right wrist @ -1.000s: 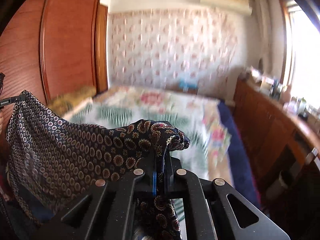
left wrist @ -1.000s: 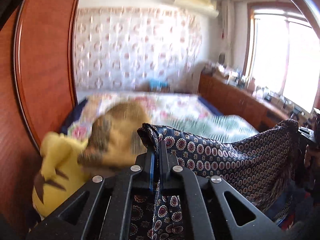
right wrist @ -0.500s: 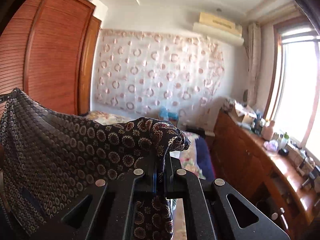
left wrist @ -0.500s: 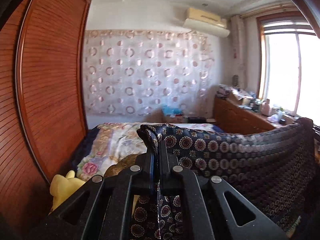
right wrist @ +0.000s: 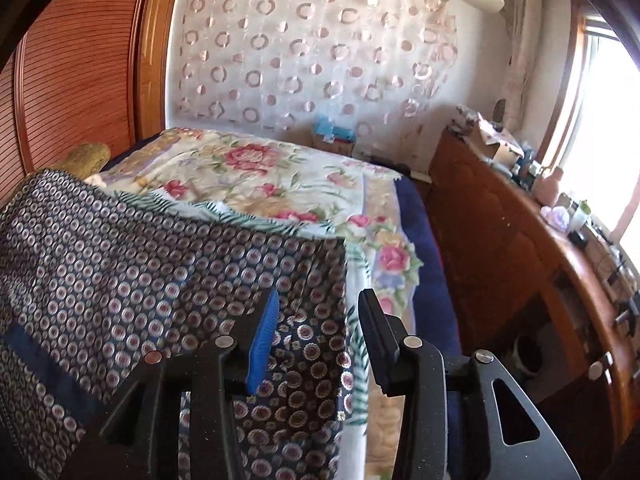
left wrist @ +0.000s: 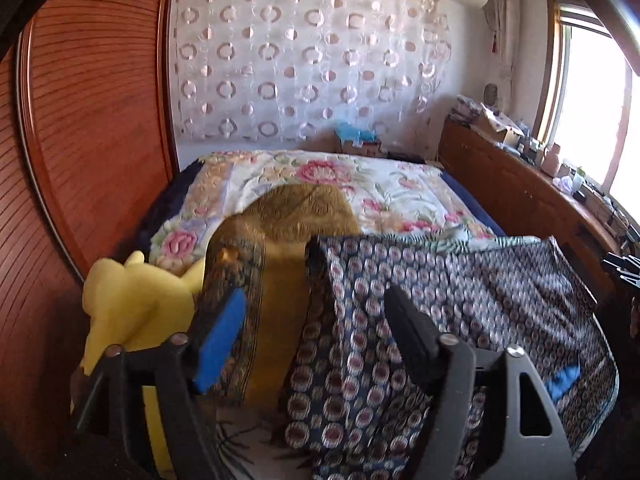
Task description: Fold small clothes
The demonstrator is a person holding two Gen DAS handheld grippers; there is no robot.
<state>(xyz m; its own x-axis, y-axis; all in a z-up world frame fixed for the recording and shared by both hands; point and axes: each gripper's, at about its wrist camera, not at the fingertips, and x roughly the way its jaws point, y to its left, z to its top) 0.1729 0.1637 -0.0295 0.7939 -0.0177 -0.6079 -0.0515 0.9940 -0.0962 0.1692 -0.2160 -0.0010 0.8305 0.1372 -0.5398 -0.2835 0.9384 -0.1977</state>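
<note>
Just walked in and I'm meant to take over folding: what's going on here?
A person holds a gripper in each hand over the bed. Both the left gripper and right gripper are opening, and the dark patterned garment lies spread on the bed, not pinched by either. No fold is visible yet.

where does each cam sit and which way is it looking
Left wrist: on the left gripper, angled down the bed; own jaws opening, yellow plush toy at left.
Right wrist: on the right gripper, facing the same way, wooden counter at right; jaws opening.
Shared: patterned garment, bed, circle curtain.
</note>
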